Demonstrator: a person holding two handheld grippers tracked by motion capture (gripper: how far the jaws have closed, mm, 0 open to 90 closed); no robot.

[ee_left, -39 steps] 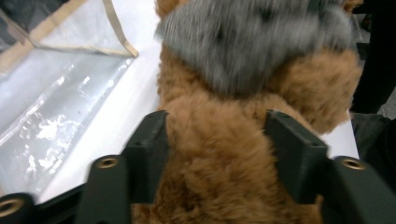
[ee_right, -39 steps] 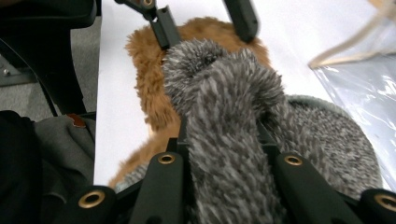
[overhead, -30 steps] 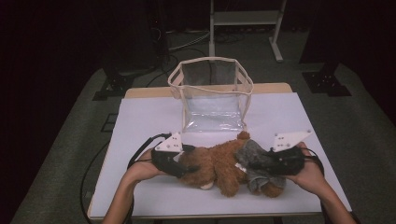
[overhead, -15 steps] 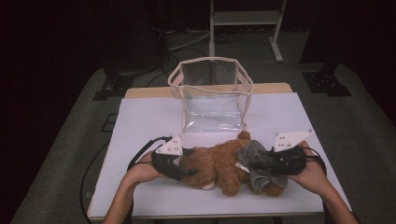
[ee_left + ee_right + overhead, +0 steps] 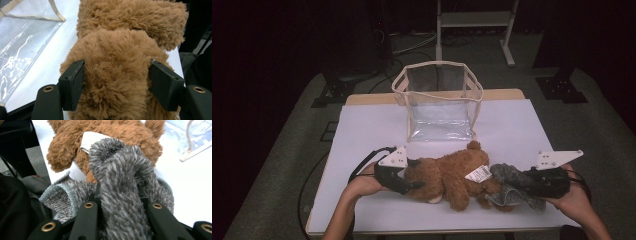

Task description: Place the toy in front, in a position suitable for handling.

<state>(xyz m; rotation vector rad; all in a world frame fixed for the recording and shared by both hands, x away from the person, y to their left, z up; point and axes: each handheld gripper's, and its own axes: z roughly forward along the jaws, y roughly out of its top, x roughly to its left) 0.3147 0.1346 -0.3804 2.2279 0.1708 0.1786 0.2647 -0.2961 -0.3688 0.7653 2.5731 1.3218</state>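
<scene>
A brown plush bear (image 5: 447, 175) lies stretched across the near part of the white worktop (image 5: 522, 125), with a person's two forearms coming in from the near edge, one at each end of it. The left gripper (image 5: 412, 175) is clamped on the bear's left end: in the left gripper view its two black pads press into the fur on both sides of the rounded plush (image 5: 115, 82), which bulges out between them. The right gripper (image 5: 524, 181) is closed tight on a piece of grey fuzzy fabric (image 5: 507, 186) at the bear's right end; in the right gripper view a thick fold of that grey fabric (image 5: 125, 185) rises straight up out of the pinched jaws and runs toward the bear (image 5: 120, 135), while more of it, with a pale stitched hem, spreads loose on the worktop beside the jaws. A small white tag (image 5: 478, 173) sits on the bear where fur and grey fabric meet, and the right gripper view shows the same tag (image 5: 88, 141) tucked just behind the top of the grey fold. Behind the bear, toward the middle of the worktop, stands a clear plastic bag (image 5: 439, 102) with cream trim, its mouth open upward; its front bottom edge lies near the bear's upraised foot, though I cannot tell whether they touch. The left gripper view catches a corner of that bag (image 5: 25, 32) beside the bear. Black cables trail from both grippers.
</scene>
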